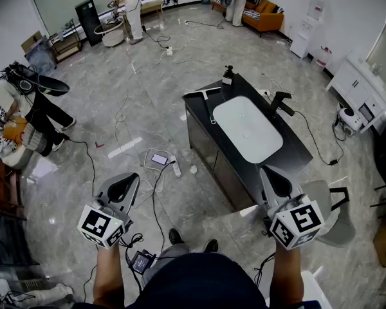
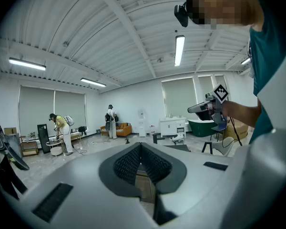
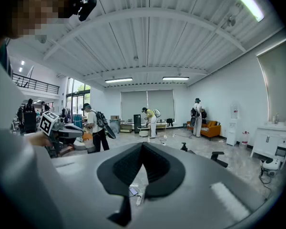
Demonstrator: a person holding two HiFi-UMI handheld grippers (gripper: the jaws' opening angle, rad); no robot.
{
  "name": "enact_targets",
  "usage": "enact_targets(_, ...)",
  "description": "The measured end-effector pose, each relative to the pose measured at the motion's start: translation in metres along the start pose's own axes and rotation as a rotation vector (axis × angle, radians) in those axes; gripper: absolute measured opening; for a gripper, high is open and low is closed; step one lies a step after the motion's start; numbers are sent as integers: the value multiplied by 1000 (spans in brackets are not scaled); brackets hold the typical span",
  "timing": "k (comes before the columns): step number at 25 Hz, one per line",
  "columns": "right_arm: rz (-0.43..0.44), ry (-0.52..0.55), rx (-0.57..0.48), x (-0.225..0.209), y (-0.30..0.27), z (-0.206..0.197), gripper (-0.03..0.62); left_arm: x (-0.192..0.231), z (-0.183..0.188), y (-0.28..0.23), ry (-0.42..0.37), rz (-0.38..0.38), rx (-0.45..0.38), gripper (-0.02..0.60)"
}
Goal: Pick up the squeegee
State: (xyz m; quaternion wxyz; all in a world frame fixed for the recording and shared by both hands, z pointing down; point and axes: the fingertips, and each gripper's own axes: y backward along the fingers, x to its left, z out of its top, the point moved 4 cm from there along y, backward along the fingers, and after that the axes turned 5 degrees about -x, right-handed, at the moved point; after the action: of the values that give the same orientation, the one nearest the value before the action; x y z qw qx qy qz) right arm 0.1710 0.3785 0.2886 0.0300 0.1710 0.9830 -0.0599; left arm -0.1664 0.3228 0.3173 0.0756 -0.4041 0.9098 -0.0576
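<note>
While I hold both tools low in front of me, my left gripper (image 2: 141, 146) has its two jaws pressed together at the tips with nothing between them, and my right gripper (image 3: 142, 146) is closed and empty in the same way. I count one squeegee (image 1: 204, 95), lying flat on the far left end of the black counter (image 1: 296, 150), well apart from both grippers, with its blade across the end and its handle pointing back towards the basin. The counter also carries one white basin (image 1: 226, 118), one black faucet (image 1: 280, 102) on its right side and one dark pump bottle (image 1: 228, 74) at the far corner. The basin shows only its own white floor and a small drain. On the floor between me and the counter lie one phone (image 1: 159, 159) and one white power strip (image 1: 174, 166) among loose cables. Three other people are in the room: one at the left edge, one by a round table and one by the orange sofa (image 1: 264, 15). The squeegee is too small for me to tell its blade edge, and in neither gripper view can I pick it out. My forearms are cut off at the bottom edge of the head view.
</note>
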Motion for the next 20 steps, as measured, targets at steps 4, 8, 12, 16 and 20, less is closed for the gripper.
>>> enact_targets(4,-12,-2,6,12,-21,-1,8,25,-6,4,3,-5,2,6)
enact_targets(8,-29,-6,14,26,-43,1,8,56,-12,10,15,-8,4,6)
enact_targets(12,-45,-10,15,37,-68,4,8,86,-13,8,17,-24,-2,6)
enact_targets(16,-61,-18,17,51,-91,2,8,114,-21,9,21,-42,-17,6)
enact_targets(20,-76,-25,4,56,-109,5,9,136,-27,1,23,-58,-19,6)
